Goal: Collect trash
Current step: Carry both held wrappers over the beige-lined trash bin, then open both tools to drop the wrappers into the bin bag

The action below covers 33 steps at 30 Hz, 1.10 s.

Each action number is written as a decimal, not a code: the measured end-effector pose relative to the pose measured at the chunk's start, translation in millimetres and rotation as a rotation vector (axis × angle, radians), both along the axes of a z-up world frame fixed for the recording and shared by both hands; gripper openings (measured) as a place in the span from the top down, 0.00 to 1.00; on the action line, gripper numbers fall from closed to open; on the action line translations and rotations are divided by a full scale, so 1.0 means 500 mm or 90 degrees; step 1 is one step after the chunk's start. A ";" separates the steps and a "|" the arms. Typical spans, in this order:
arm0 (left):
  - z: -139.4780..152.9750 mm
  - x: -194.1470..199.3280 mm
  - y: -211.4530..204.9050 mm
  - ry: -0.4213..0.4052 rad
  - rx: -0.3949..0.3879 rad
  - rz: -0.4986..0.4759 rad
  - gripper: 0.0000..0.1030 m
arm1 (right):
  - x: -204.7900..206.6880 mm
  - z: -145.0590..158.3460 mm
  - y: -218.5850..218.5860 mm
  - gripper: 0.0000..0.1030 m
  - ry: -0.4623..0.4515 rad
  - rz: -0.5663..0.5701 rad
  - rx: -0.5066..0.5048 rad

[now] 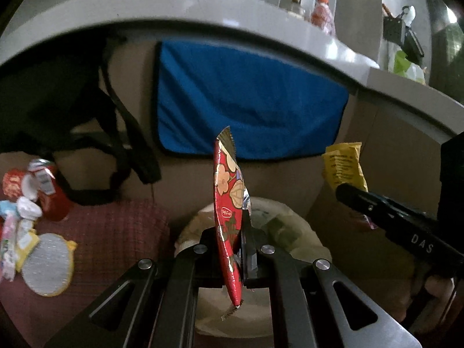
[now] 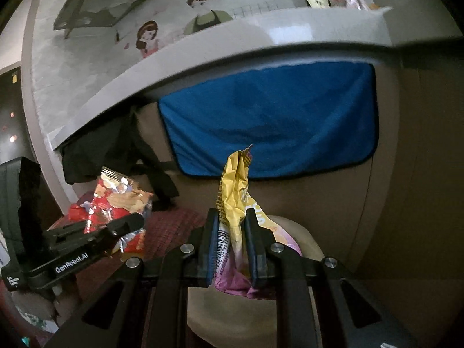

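Observation:
My left gripper is shut on a red snack wrapper with flower prints, held upright above a pale round bin lined with a bag. My right gripper is shut on a crumpled yellow and pink wrapper, held above the same bin. The right gripper and its yellow wrapper show at the right of the left wrist view. The left gripper and its red wrapper show at the left of the right wrist view.
More trash lies on a red checked mat at the left: red packets, a round silver and yellow wrapper, small pastel wrappers. A blue cloth hangs behind, under a grey ledge. A black bag lies back left.

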<state>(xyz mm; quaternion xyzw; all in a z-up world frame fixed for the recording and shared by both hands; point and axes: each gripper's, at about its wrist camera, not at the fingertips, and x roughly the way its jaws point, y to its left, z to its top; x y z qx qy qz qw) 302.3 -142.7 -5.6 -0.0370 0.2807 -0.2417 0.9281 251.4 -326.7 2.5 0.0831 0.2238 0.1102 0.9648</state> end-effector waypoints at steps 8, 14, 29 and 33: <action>-0.035 0.050 -0.026 0.029 0.000 -0.020 0.93 | 0.048 -0.041 -0.007 0.83 0.029 -0.001 0.007; -0.062 0.099 -0.022 0.083 -0.057 -0.083 0.57 | 0.082 -0.061 -0.025 0.73 0.036 0.003 0.032; -0.035 0.077 0.103 0.090 -0.077 0.002 0.46 | 0.072 -0.068 -0.027 0.44 0.048 -0.009 0.059; -0.005 0.045 0.193 0.061 -0.064 0.056 0.46 | 0.051 -0.039 0.003 0.44 0.026 -0.013 0.037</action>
